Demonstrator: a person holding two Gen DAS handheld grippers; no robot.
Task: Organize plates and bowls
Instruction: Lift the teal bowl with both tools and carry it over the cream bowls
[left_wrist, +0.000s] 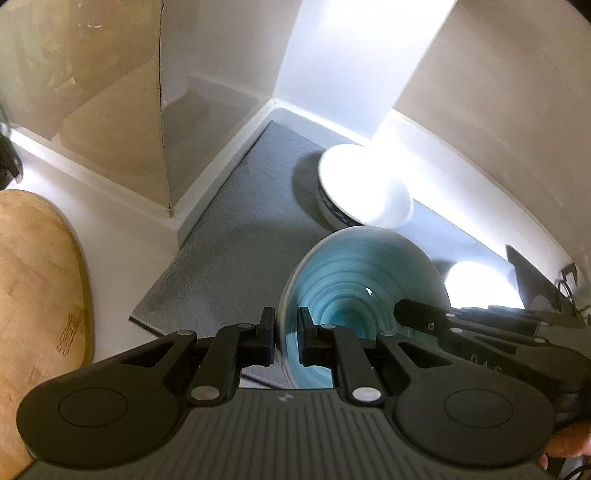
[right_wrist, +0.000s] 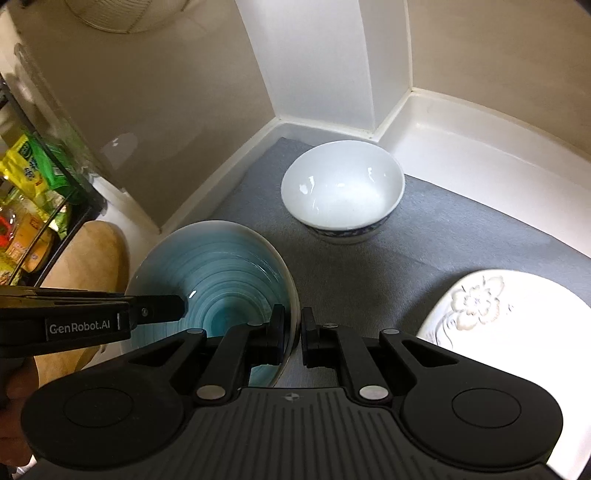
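A teal ringed bowl is held above the grey mat by both grippers. My left gripper is shut on its left rim. My right gripper is shut on its right rim. Each gripper shows in the other's view, reaching in from the side. A white bowl with a blue band stands on the mat behind the teal bowl. A white flower-embossed plate lies on the mat at the right; it shows as a bright patch in the left wrist view.
The grey mat lies on a white counter in a wall corner. A wooden board lies to the left. A black rack with food packets stands at far left.
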